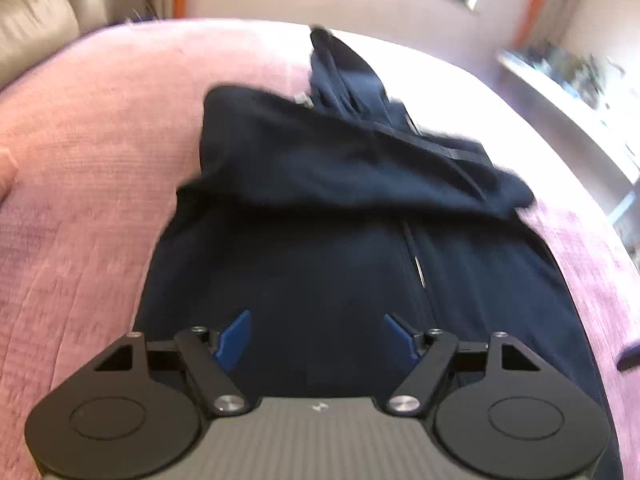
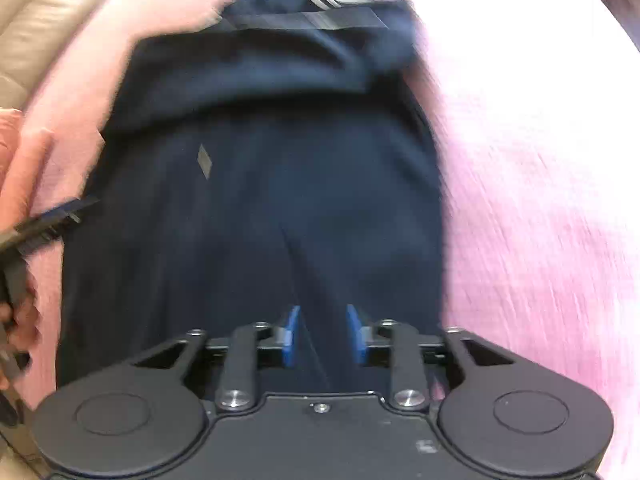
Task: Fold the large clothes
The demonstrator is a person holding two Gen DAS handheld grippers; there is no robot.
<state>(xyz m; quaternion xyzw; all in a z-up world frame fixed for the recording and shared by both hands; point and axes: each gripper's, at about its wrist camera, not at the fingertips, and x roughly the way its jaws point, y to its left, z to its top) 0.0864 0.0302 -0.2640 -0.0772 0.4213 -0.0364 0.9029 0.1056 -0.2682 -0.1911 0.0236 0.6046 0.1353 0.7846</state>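
Dark zip jacket (image 1: 340,248), pink bedspread (image 1: 80,160): sleeves folded across chest; body fold remaining. Left tongs (image 1: 316,340) wide, right tongs (image 2: 322,336) narrower, both empty.

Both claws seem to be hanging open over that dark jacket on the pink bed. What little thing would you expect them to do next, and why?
Probably lower both onto the near edge and pinch it. The left gripper and right gripper hover open with nothing between their fingers, while the navy jacket lies on the pink bedspread with its far part already folded over; the near part is still long and flat.
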